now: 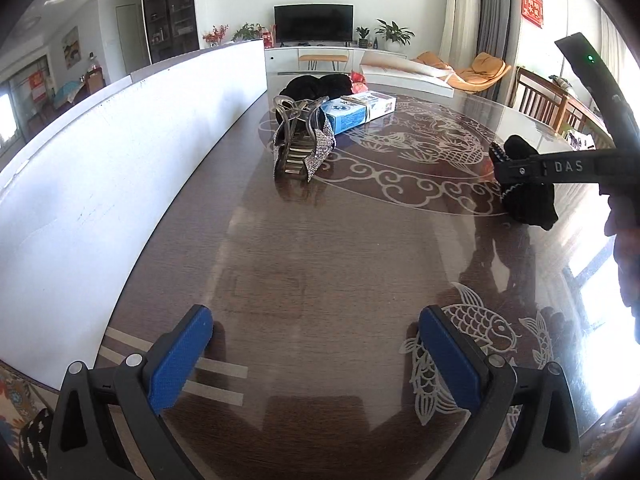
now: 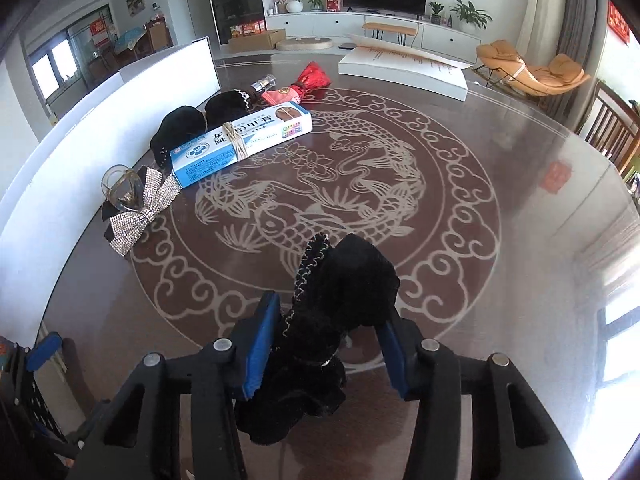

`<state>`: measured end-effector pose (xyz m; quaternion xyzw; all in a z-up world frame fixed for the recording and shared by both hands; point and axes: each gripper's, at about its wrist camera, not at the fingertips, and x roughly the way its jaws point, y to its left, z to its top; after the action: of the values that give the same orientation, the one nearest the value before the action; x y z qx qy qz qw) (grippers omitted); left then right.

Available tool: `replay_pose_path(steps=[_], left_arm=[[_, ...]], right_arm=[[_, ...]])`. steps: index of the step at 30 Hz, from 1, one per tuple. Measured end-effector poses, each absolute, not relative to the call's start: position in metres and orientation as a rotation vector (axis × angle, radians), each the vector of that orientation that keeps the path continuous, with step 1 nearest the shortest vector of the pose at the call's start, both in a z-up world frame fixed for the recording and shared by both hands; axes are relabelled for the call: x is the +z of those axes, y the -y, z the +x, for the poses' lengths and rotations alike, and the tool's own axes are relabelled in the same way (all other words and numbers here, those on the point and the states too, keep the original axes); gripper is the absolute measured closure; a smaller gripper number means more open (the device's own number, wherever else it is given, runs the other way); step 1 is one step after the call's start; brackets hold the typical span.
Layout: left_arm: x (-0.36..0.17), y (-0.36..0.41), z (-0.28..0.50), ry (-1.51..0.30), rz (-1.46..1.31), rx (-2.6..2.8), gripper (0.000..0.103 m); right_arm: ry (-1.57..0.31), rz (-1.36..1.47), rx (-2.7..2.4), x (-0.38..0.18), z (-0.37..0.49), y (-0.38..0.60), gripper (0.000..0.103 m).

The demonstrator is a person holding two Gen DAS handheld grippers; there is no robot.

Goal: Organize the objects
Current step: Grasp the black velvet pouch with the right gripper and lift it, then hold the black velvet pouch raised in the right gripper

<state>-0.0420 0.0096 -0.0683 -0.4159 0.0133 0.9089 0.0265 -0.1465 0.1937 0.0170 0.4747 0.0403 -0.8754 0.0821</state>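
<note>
Fuzzy black velvet cloth [image 2: 344,300] bunched between right gripper [image 2: 324,348] ribbed blue jaws.

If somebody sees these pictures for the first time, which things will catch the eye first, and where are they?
First, the black fabric piece between the pads of the right claw, low in the right wrist view, over the fish and cloud pattern of the round table. Then, near the white board on the left, the rhinestone bow hair clip and the blue and white box tied with string.
</note>
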Motion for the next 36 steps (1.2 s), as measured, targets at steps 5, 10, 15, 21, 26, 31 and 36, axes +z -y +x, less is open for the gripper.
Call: replay_pose_path(steps=[5,10,15,21,26,31,36], left_arm=[[-0.068,-0.011,-0.042,-0.041,-1.283,2.809,0.0],[-0.068,-0.011,-0.042,-0.041,-1.284,2.809,0.0],[-0.069,-0.011,-0.043,-0.043,-1.288,2.802,0.0],[-0.069,-0.011,-0.044,-0.049,-1.298,2.792,0.0],[-0.069,-0.011,-0.045,-0.05,-1.304,2.789,0.0],[-0.069,-0.012,-0.046,-0.05,-1.306,2.788,0.0],[-0.069,-0.012,-0.046,-0.05,-1.306,2.788,0.0]], right_arm=[[-0.146,1.389,-2.67,0.019,-0.126,-0.219,0.048],[-0.108,1.387,-2.668,0.005,-0.136,-0.217,0.031],[-0.112,1.383,-2.677,-0.004,-0.139,-0.21,0.02],[-0.098,1.383,-2.699,-0.01,-0.135,-0.211,0.003],[-0.1,1.393,-2.698,-0.011,-0.137,-0.211,0.0],[-0.1,1.393,-2.698,-0.011,-0.137,-0.211,0.0],[-0.1,1.393,-2.698,-0.011,-0.137,-0.21,0.0]])
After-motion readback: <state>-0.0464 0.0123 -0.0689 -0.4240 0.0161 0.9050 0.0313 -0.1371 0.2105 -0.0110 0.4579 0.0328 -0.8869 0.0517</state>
